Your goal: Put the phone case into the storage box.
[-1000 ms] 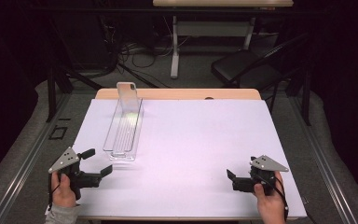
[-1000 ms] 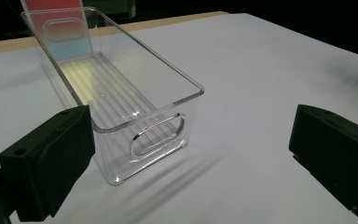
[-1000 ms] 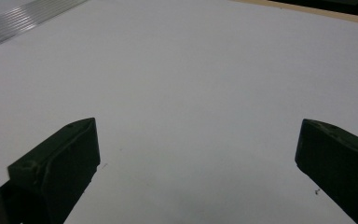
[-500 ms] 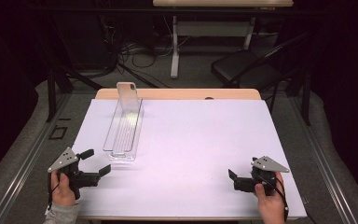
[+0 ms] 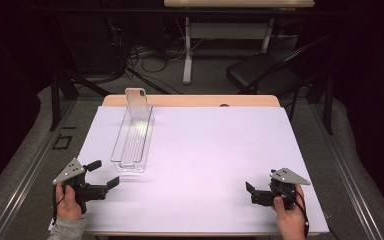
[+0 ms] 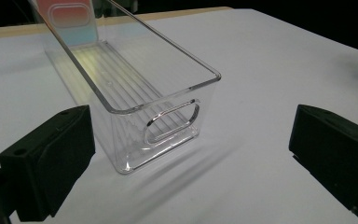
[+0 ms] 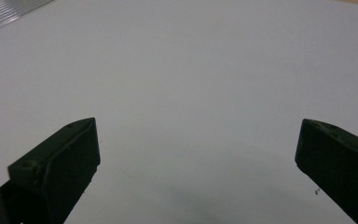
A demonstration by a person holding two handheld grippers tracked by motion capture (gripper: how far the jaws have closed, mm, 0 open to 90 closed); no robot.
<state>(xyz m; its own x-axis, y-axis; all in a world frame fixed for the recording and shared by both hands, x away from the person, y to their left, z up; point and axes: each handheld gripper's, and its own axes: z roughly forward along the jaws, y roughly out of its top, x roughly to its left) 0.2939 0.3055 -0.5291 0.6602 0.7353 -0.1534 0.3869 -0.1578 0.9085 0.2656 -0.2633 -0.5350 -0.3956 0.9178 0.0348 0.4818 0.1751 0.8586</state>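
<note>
We're holding the left gripper (image 5: 104, 174) near the clear plastic bin (image 5: 132, 135), the right gripper (image 5: 250, 191) well apart, both fingers spread wide, gripping nothing.

bin (image 6: 135, 79): clear hard plastic, glossy, ribbed floor, smooth walls with bright glints
desk (image 5: 190, 101): light wood edge, smooth, dull sheen
sheet (image 5: 215, 160): white paper-like cover on the desk, matt, smooth
left gripper (image 5: 101, 176): black matt plastic, faintly grainy; grey matt plate on top
right gripper (image 5: 250, 193): same black matt plastic, grey plate
</note>
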